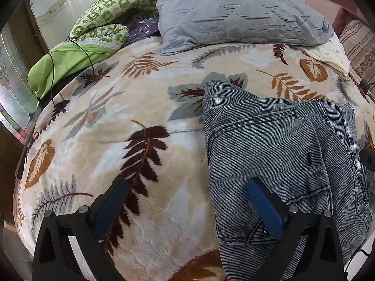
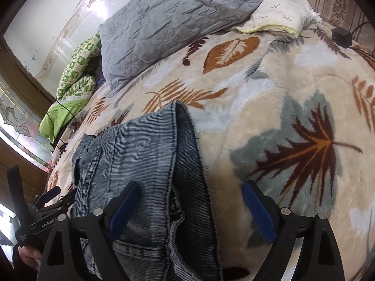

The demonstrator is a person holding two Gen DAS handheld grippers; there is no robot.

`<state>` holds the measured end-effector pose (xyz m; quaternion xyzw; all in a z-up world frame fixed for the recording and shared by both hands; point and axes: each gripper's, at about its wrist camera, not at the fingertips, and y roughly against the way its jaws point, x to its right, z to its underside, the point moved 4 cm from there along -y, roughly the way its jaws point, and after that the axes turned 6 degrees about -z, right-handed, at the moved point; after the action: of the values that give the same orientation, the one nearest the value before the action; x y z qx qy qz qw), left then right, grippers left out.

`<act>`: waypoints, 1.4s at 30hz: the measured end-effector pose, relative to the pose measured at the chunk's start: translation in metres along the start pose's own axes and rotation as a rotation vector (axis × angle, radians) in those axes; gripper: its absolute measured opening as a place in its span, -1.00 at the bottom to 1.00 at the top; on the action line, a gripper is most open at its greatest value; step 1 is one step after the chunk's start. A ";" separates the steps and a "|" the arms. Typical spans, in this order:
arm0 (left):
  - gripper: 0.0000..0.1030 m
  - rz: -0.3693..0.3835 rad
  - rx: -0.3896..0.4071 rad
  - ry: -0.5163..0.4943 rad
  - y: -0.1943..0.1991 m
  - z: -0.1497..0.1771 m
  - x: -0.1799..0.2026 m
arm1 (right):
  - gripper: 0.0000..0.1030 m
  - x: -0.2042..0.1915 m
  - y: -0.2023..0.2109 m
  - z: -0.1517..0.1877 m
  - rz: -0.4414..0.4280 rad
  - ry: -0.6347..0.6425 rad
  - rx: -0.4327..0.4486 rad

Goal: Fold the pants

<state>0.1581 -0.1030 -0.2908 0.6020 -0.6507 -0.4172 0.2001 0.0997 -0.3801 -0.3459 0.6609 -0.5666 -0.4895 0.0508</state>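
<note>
Faded blue-grey denim pants [image 1: 276, 154] lie folded in a bundle on the cream plush blanket with brown and grey leaf print [image 1: 140, 107], near its front edge. Left gripper [image 1: 187, 182] jaws spread wide, empty; its right blue-padded finger sits over the denim, the left one over bare blanket. Right gripper [image 2: 191, 186] also wide, nothing held, straddling the bundle's right edge. Crumpled grey quilted cover [image 2: 168, 18] lies at the far side, green patterned quilt [image 1: 105, 18] beside it.
</note>
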 end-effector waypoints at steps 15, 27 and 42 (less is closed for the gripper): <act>0.98 0.026 -0.008 -0.002 0.012 0.004 -0.003 | 0.77 -0.020 0.002 0.011 -0.112 -0.040 -0.048; 0.98 0.098 0.013 -0.010 0.034 0.002 0.008 | 0.77 -0.006 0.022 0.014 -0.077 -0.077 -0.025; 0.98 0.093 0.000 0.028 0.035 0.001 -0.001 | 0.77 -0.025 0.040 0.002 0.009 0.029 0.063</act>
<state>0.1360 -0.1046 -0.2639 0.5768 -0.6752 -0.3992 0.2283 0.0734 -0.3729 -0.3072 0.6668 -0.5838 -0.4615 0.0404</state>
